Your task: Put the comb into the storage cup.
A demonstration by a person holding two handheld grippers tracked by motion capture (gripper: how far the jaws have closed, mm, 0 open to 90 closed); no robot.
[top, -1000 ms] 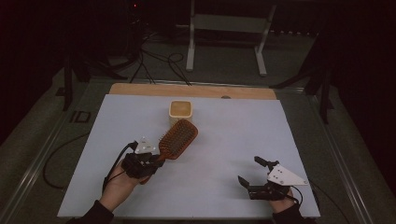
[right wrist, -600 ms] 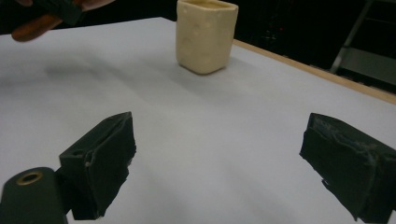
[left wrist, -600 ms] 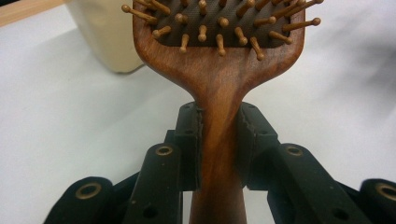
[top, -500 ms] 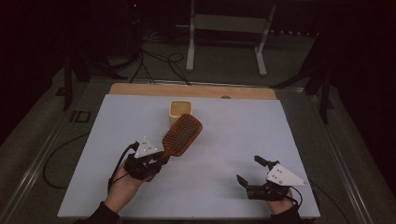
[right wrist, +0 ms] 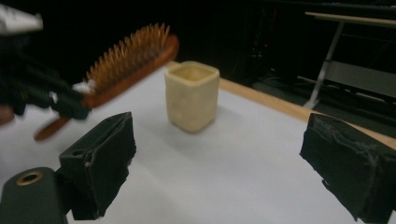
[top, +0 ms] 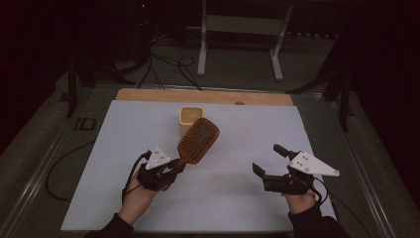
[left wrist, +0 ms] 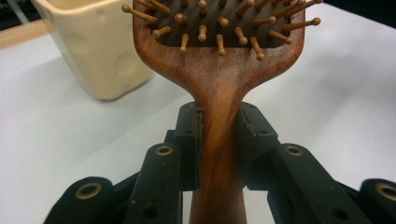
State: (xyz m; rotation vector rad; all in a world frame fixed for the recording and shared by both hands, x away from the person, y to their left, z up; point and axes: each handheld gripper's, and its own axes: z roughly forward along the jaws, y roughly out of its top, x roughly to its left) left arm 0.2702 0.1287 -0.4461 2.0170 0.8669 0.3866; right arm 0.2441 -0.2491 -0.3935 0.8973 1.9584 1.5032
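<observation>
A wooden hairbrush [top: 198, 140] with wooden bristles hangs above the white table, its head raised toward the cream cup [top: 191, 118]. My left gripper [top: 174, 167] is shut on the brush's handle [left wrist: 219, 140], a pad pressing each side of it. The brush head [left wrist: 219, 28] shows bristles up in the left gripper view, with the cup [left wrist: 93, 46] behind it at left. My right gripper [top: 270, 161] is held over the table's right side, jaws wide apart with nothing between them. Its view shows the brush [right wrist: 126, 58] and the cup [right wrist: 192, 95] beyond its pads [right wrist: 100, 158].
A white sheet [top: 237, 198] covers the table, with a bare wooden strip [top: 148, 94] along the far edge. Behind the table stand a metal frame [top: 237, 29] and loose cables [top: 163, 64] on the dark floor.
The left gripper has lifted the brush off the table and tilted its head up toward the cup. The right gripper has risen a little and stays open.
</observation>
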